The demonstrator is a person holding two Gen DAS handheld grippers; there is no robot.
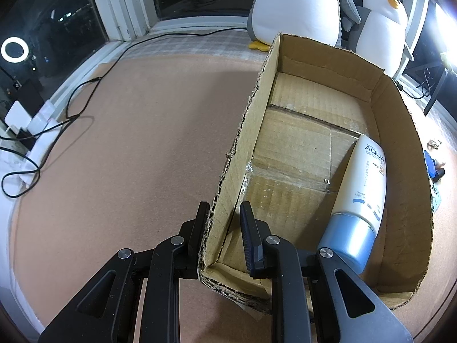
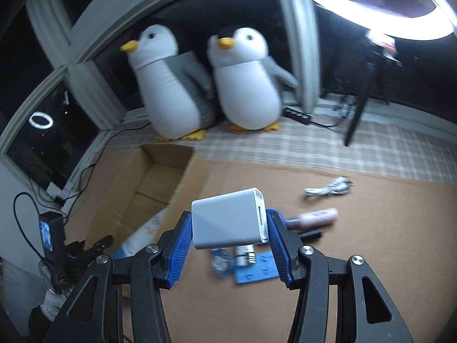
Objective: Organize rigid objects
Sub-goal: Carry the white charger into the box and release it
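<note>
1. Left wrist view: the left gripper (image 1: 221,214) is clenched on the near left wall of the cardboard box (image 1: 251,131), one finger outside the wall and one inside.
2. The box stands open-topped on a brown mat (image 1: 128,148), its long axis running away from the camera toward two plush penguins (image 1: 302,5).
3. A white sunscreen tube (image 1: 361,188) lies inside the box against the right wall, its long axis along the box, its blue cap toward the camera and its flat crimped end away.
4. Right wrist view: the right gripper (image 2: 228,227) grasps a white charger block (image 2: 228,220) between its blue pads, held clear above the mat.
5. The block's broad faces meet the pads; its port end faces right and slightly away.
6. Below and beyond it lie a blue card (image 2: 257,271), a pink tube (image 2: 317,215), a black stick (image 2: 310,234) and a white cable bundle (image 2: 328,187), with the box to the left.
</note>
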